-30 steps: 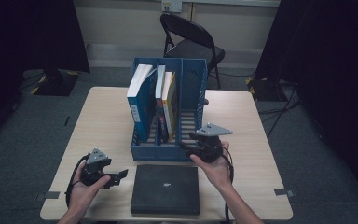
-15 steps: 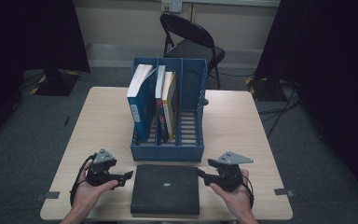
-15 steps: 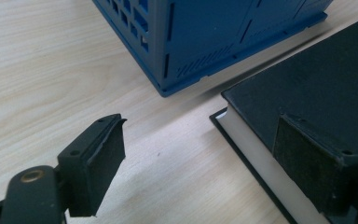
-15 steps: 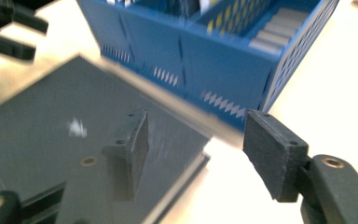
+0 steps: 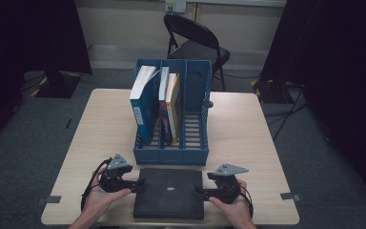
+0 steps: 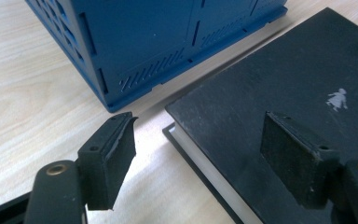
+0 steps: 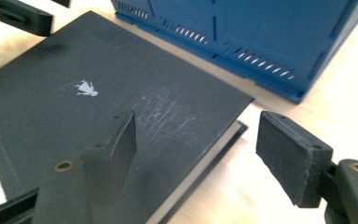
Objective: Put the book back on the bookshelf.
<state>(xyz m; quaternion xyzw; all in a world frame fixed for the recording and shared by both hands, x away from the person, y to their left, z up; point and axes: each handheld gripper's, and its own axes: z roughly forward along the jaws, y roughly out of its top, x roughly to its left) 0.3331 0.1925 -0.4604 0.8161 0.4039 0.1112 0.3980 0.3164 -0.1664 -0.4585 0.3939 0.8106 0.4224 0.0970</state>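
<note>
Near the bottom centre of the high view, a black hardcover book [image 5: 168, 193] lies flat on the wooden desk [image 5: 248, 138], just in front of a blue file organizer [image 5: 174, 119] with three upright compartments. Its cover bears a small pale emblem [image 6: 337, 99], seen right of centre in the left gripper view.

At the lower left of the high view, the left gripper [image 5: 136, 183] sits at the book's left edge, held by the person's left hand [image 5: 100, 200]. In the left gripper view its jaws have just been closing a little, yet they stand released: one jaw hangs over the bare desk beside the book's corner, the other over the black cover, and neither pad presses on the book. The book's corner and its pale page edge lie between them.

At the lower right of the high view, the right gripper [image 5: 201, 192] sits at the book's right edge, held by the right hand [image 5: 231, 205]. Its jaws have just been opening and are released too: in the right gripper view one jaw is above the cover, the other over the desk past the book's corner, with that corner between them and no pad pressing on it.

Inside the organizer, toward the upper centre of the high view, a blue book [image 5: 142, 105] leans in the left compartment, and a yellow book [image 5: 174, 102] stands in the middle one, while the right compartment holds nothing. A black folding chair [image 5: 195, 43] stands behind the desk.
</note>
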